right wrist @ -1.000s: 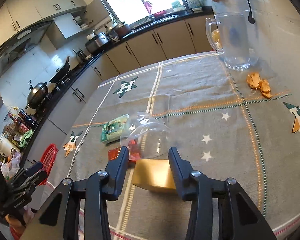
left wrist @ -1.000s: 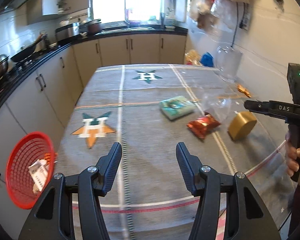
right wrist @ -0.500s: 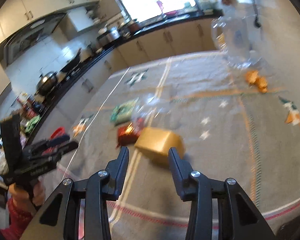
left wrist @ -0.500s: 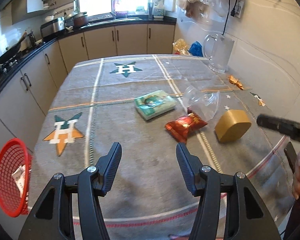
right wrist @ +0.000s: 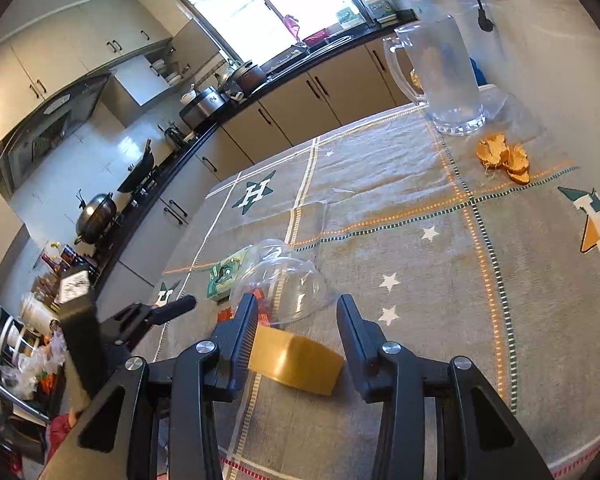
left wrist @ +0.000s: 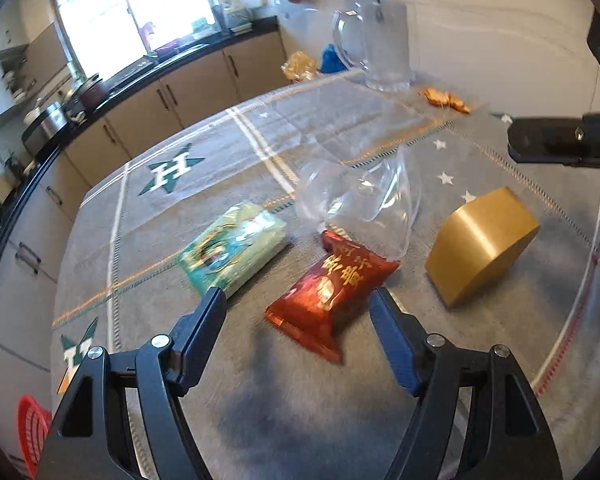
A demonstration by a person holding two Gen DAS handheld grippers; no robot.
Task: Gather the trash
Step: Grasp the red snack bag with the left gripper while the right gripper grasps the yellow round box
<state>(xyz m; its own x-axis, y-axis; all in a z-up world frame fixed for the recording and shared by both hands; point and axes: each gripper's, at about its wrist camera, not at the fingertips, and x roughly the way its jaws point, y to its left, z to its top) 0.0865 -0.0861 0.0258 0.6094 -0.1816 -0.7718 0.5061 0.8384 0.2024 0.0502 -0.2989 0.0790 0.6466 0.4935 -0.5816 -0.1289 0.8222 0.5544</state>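
Above the table's near edge, the left gripper [left wrist: 298, 312] has swung from the red basket [left wrist: 32, 432] to the red snack wrapper [left wrist: 330, 288]; its jaws are opening, nothing gripped. The right gripper [right wrist: 296, 320] hovers half-open over the gold box [right wrist: 300, 364], gripping nothing, so both pickups look imminent.

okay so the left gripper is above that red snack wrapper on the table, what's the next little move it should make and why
Probably lower the left gripper straight onto the red wrapper and then close. Its jaws are opening, and the wrapper lies flat on the tablecloth between and just beyond the tips, untouched. The clear plastic lid overlaps the wrapper's far end, so gripping the near end looks safer.
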